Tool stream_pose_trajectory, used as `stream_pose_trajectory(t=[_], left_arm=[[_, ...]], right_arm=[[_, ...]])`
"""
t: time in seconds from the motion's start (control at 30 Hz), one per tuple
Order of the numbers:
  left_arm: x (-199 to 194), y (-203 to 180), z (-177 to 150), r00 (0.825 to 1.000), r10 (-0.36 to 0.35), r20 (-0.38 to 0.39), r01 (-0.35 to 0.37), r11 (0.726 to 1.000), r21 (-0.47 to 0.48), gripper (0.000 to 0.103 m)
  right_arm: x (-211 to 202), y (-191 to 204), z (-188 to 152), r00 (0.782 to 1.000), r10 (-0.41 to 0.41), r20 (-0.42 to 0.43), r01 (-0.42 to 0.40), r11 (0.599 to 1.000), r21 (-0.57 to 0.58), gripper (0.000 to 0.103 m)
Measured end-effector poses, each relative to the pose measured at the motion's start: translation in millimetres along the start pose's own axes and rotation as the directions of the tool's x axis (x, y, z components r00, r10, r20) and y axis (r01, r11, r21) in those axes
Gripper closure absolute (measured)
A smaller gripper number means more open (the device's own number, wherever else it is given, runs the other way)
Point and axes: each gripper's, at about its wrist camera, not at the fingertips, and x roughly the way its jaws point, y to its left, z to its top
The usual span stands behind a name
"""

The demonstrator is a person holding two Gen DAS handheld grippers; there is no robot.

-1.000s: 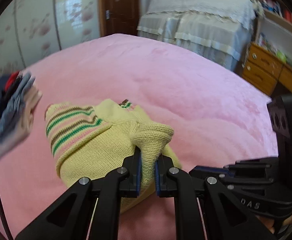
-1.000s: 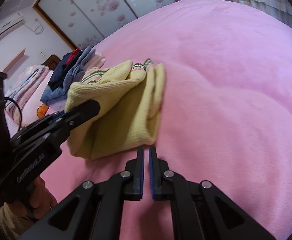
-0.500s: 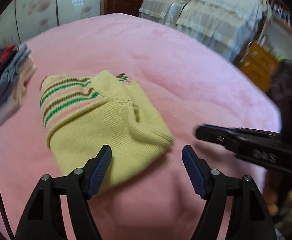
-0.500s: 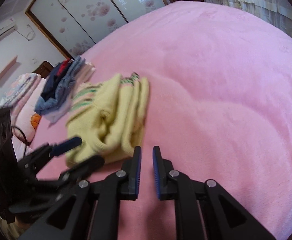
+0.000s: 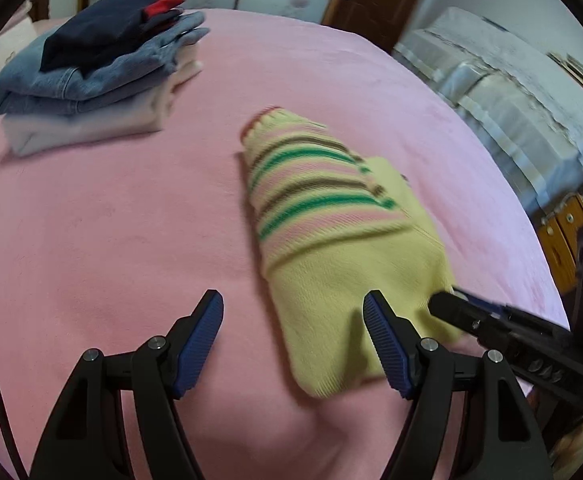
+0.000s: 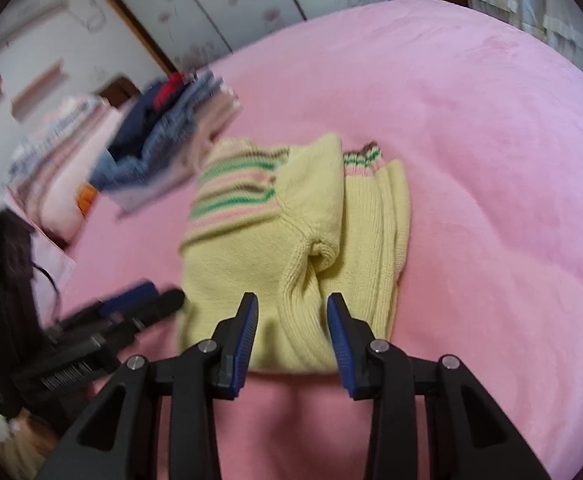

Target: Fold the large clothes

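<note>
L claw (image 5: 293, 320): fingers spread wide, nothing pinched. It hangs over the pink bed (image 5: 111, 220), tipped down. The folded yellow sweater (image 5: 331, 248) lies ahead & to the right of it. The sweater's near end reaches in between the finger tips on the right-finger side, and the blue pads don't press it. The left finger has only bare blanket ahead of it.

R claw (image 6: 291, 316): jaws closing w/ a visible gap left between the pads. The sweater's near edge sits right in front, and a thick raised fold of knit runs up from the gap. Pads aren't squeezing the fold as far as the view shows; contact w/ the cloth under the tips can't be told, the pic is blurred.

Sweater: flat on the bed, folded into a compact packet. The green/pink/brown striped part is at the end far from both claws, the plain yellow end nearest them. The layered folded edges are to the right of the R claw.

R claw's tip comes in from the right of the L claw, at the sweater's near right corner. In the R view the L claw is off to the left, just beside the sweater's near left corner.

Stack of folded clothes (image 5: 91, 76) (dark navy top, denim, pale pieces) sits on the bed far ahead & left of the L claw, well apart from the sweater.
</note>
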Motion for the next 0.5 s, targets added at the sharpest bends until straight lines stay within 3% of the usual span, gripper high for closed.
stream_pose_trajectory(t=[0.03,0.17,0.3,0.5], left_arm=[[3.4,0.9,1.0,1.000,0.002,0.000,-0.002,1.000,-0.004,0.033],[20.4,-3.5,3.7,0.999,-0.017,-0.032,0.017,1.000,0.000,0.037],[41.6,-16.7,-4.5,0.996,-0.009,-0.083,0.013,0.999,0.049,0.040],[38.0,-27.6,-5.5,0.997,0.022,-0.076,-0.014,0.995,0.104,0.040]], right_arm=[[-2.0,-2.4,-1.1,1.000,-0.023,0.014,0.023,1.000,-0.001,0.092],[-32.6,-22.7,-13.8,0.990,0.011,0.140,-0.021,0.997,0.074,0.093],[-1.7,-47.5,-41.4,0.999,-0.028,0.031,0.024,0.989,0.147,0.092],[-18.7,-41.9,-34.4,0.999,-0.027,0.031,0.023,0.993,0.117,0.087]])
